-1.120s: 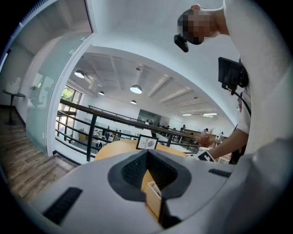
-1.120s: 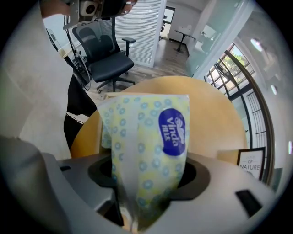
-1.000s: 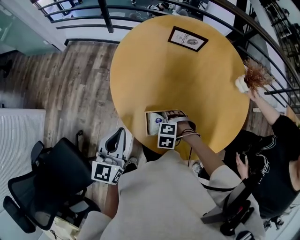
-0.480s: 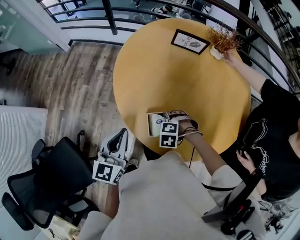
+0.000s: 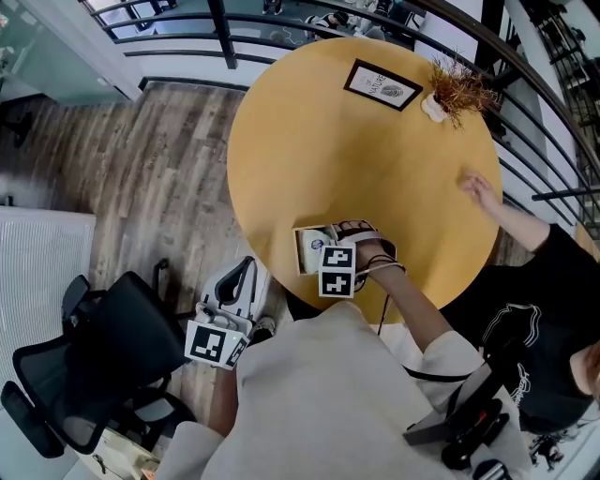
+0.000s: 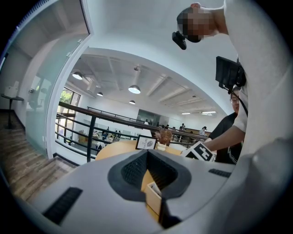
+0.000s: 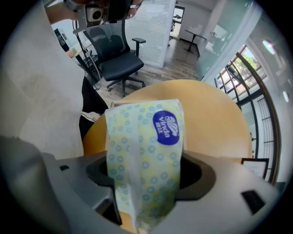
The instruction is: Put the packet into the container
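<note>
A small open box, the container [image 5: 302, 248], sits at the near edge of the round yellow table [image 5: 375, 169]. A pale tissue packet with a blue logo [image 7: 146, 151] stands upright in it, also seen from the head view as the packet [image 5: 316, 246]. My right gripper [image 5: 339, 248] points straight down over the box. Its jaws have just been opening and stand open either side of the packet, dark gaps showing beside both pads. My left gripper [image 5: 231, 283] hangs off the table to the lower left, jaws together and empty.
A framed card [image 5: 382, 82] and a vase of dried plants [image 5: 453, 89] stand at the table's far side. Another person's hand [image 5: 483, 192] reaches in from the right. A black office chair [image 5: 103, 366] is at my left, and a railing [image 5: 281, 23] runs behind the table.
The other person carried the dried plant vase from the right edge to beside the framed card, then drew the hand back. Neither of my grippers has shifted.
</note>
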